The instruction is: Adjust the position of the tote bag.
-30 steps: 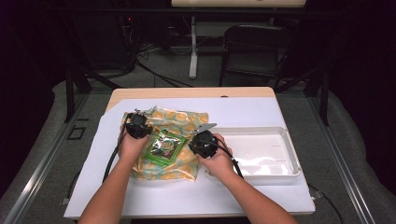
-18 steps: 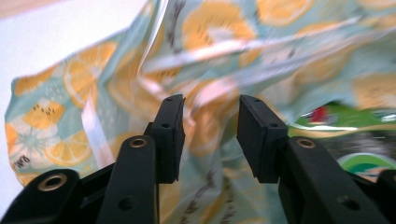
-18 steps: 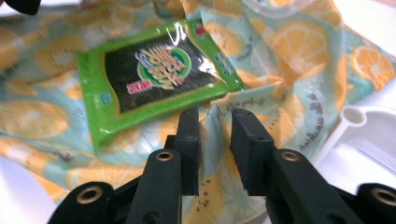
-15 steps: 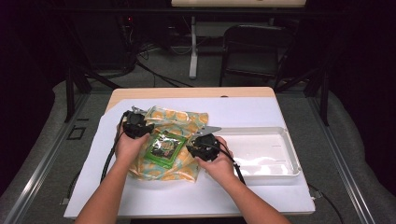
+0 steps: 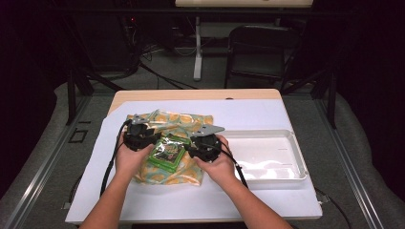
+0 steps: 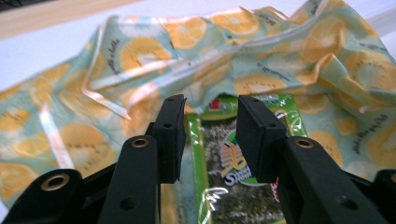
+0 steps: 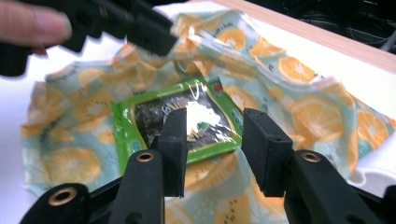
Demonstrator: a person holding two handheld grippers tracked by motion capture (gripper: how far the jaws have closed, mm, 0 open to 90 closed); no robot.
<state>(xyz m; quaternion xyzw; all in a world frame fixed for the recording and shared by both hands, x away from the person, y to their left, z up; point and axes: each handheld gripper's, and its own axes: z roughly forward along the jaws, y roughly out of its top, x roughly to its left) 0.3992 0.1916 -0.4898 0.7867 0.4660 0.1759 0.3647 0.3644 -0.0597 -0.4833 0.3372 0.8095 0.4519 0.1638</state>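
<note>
A cloth (image 5: 165,121) printed with orange and kiwi slices lies rumpled on the white table sheet. A green snack packet (image 5: 167,153) rests on its middle. My left gripper (image 5: 152,141) hovers at the packet's left edge; its jaws opened, then closed a little, and nothing is pinched. In the left gripper view the left gripper (image 6: 210,135) stands open above the packet (image 6: 212,186), with the cloth (image 6: 140,56) behind. My right gripper (image 5: 192,150) is at the packet's right edge, its jaws just opened wider. In the right gripper view the right gripper (image 7: 215,144) is open over the packet (image 7: 149,116).
A white shallow tray (image 5: 297,160) sits right of the cloth, its near left corner close to my right hand. Bare wood of the table (image 5: 200,94) shows along the far edge. A chair and stand legs lie beyond on the floor.
Both grippers have risen slightly off the cloth and their jaws stand wider apart. The left one has shifted a little toward the person. The packet has stayed put.
</note>
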